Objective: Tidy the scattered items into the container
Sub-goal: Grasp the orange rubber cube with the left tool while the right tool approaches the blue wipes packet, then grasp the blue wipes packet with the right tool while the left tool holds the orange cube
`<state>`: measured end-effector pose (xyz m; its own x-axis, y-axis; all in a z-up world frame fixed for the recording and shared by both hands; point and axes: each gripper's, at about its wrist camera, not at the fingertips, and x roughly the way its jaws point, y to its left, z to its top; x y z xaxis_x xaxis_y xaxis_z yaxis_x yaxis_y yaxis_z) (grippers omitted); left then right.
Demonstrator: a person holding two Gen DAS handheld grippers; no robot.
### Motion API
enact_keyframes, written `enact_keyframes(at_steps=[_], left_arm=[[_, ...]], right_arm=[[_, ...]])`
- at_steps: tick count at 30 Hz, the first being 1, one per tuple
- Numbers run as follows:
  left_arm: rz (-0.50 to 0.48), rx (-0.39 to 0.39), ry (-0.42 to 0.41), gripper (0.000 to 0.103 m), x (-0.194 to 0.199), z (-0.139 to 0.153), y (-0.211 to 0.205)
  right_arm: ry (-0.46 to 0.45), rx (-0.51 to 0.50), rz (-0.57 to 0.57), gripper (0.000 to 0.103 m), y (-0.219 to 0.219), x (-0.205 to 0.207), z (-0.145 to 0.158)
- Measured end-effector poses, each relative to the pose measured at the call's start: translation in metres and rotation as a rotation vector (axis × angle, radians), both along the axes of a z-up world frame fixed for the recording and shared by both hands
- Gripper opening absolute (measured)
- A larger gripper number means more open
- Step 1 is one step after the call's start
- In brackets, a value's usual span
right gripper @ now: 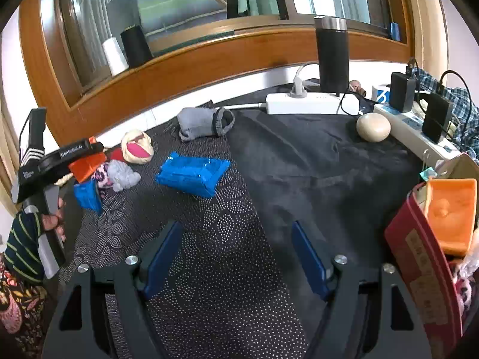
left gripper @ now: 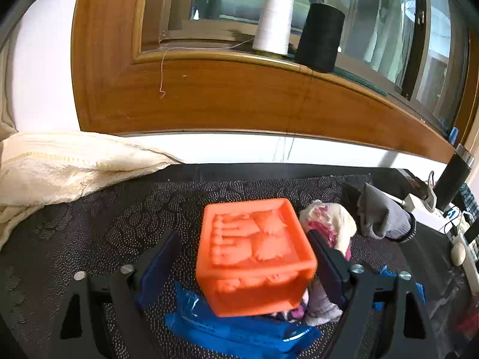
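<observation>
Now the orange box is framed by the half-closed left tool, not visibly clamped; centring is advised. Nothing is held by the open right tool.

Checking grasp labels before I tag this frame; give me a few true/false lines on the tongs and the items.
1. An orange box sits between the left tongs. True.
2. The right tongs grip the blue packet. False: they are open and empty, and the packet lies on the cloth ahead of them.
3. A white spool and a black spool stand on the window sill. True.
4. The grey sock is inside the orange box. False: it lies on the cloth near the wall.
</observation>
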<state>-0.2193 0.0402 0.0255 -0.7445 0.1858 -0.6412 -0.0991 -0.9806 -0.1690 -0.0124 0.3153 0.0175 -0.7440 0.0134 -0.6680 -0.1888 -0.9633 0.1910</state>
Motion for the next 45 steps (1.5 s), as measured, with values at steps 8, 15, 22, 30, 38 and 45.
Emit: enact_keyframes(at_steps=[8, 15, 22, 30, 38, 45], left_arm=[[-0.036, 0.072, 0.024, 0.053, 0.008, 0.01, -0.008], [-0.051, 0.089, 0.083, 0.053, 0.018, 0.033, -0.009], [-0.052, 0.106, 0.065, 0.053, 0.014, 0.032, -0.011], [-0.063, 0.096, 0.057, 0.053, 0.016, 0.029, -0.005], [-0.064, 0.103, 0.043, 0.053, 0.015, 0.025, -0.003], [-0.063, 0.114, 0.044, 0.053, 0.018, 0.027, -0.003]], right_arm=[[-0.021, 0.02, 0.091, 0.079, -0.015, -0.015, 0.001], [-0.049, 0.118, 0.207, 0.079, -0.037, -0.066, -0.001], [-0.05, 0.318, 0.305, 0.079, -0.069, -0.107, -0.012], [-0.15, 0.215, 0.3, 0.078, -0.044, -0.146, -0.032], [-0.202, 0.088, 0.412, 0.079, -0.039, -0.127, -0.03], [-0.171, 0.077, 0.276, 0.079, -0.028, -0.129, -0.018]])
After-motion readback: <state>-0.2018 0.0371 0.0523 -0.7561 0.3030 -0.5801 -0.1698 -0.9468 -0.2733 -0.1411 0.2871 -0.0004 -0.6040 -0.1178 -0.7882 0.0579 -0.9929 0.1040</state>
